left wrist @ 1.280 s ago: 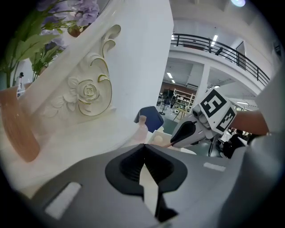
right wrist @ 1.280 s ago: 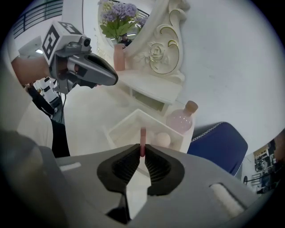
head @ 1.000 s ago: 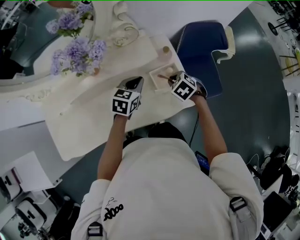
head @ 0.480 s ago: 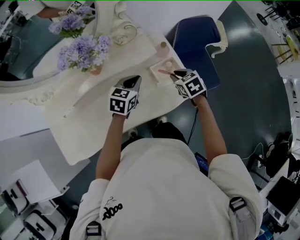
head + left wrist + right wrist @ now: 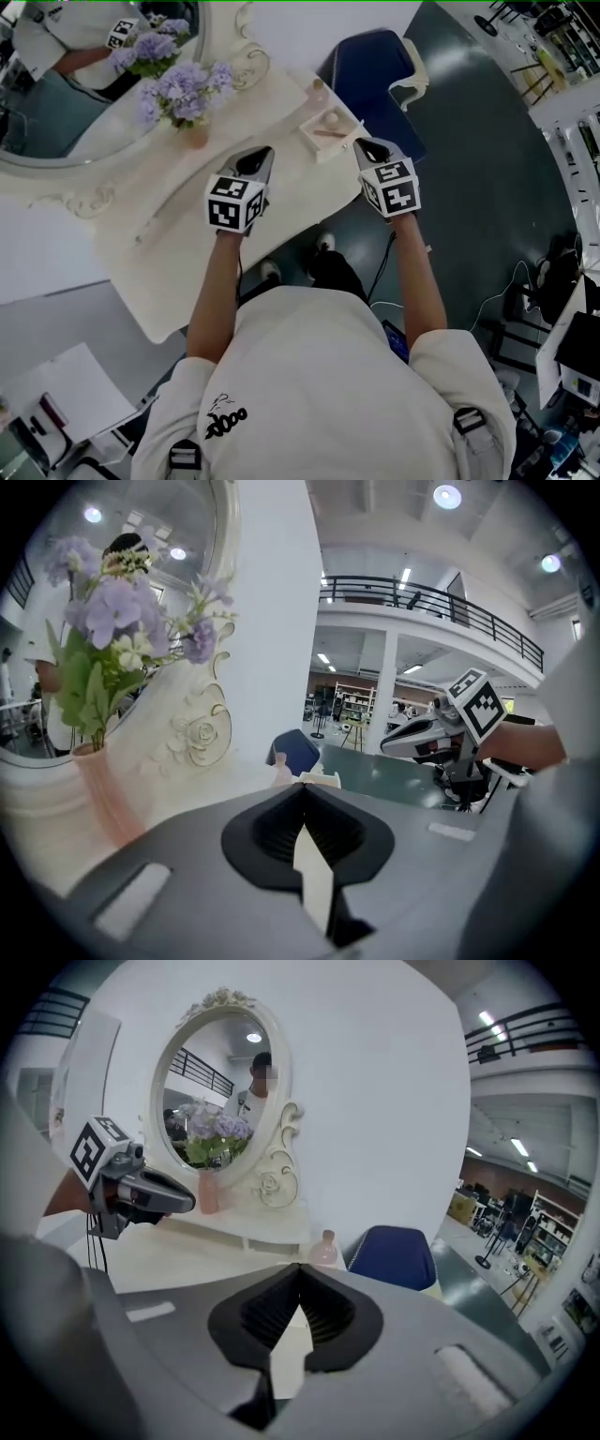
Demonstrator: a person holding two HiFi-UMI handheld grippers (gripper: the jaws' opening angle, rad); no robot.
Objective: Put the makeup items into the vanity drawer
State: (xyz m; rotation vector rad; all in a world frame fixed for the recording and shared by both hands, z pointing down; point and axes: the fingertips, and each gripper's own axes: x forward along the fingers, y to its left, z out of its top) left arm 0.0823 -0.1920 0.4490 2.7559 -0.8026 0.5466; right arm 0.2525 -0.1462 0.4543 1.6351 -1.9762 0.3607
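The small open drawer stands out at the vanity's right end, with a thin brush and a round pink item lying in it. A little pink bottle stands on the tabletop behind it, and it also shows in the right gripper view. My right gripper hovers just right of the drawer, off the table's edge. Its jaws have just closed and nothing is between them. My left gripper hangs above the tabletop left of the drawer, shut and empty.
An oval mirror and a vase of purple flowers stand at the back of the cream vanity top. A blue chair stands right of the vanity, beyond the drawer. The person's feet show beneath the table edge.
Both grippers have drawn back and up from the drawer. The right one, which was over the drawer by the brush, now hangs right of it, and the brush lies in the drawer.
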